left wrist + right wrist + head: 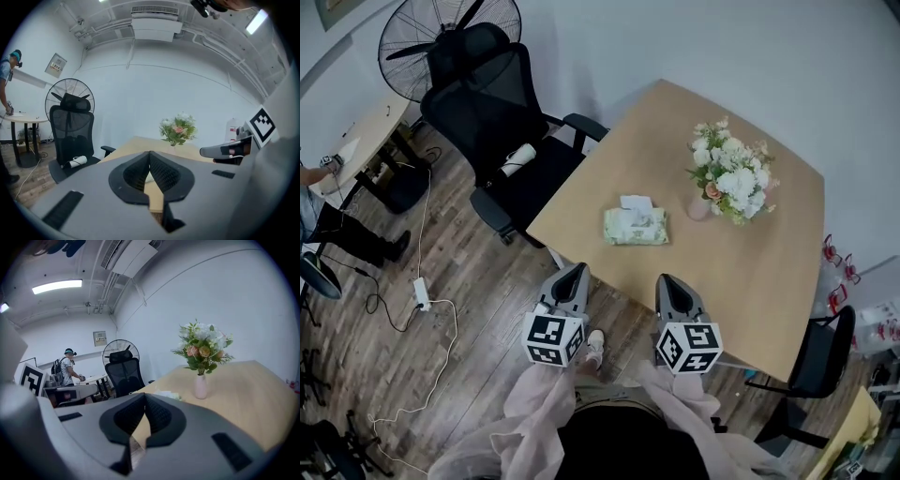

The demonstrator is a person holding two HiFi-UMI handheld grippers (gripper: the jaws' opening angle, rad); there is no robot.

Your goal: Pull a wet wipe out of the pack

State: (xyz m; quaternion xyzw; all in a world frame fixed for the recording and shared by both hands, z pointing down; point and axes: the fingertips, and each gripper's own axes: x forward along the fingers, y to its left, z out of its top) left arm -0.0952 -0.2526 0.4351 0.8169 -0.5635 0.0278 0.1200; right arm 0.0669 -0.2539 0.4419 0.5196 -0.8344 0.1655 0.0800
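The pale green wet wipe pack lies flat near the middle of the light wooden table, with a white wipe or flap showing at its far edge. My left gripper hovers at the table's near edge, short of the pack, jaws shut and empty. My right gripper is beside it over the near edge, also shut and empty. In the left gripper view the jaws meet. In the right gripper view the jaws meet, and the pack peeks just above them.
A vase of white and pink flowers stands right of the pack. A black office chair with a white roll on its seat is at the table's left corner. Another black chair stands at the right, and cables lie on the floor.
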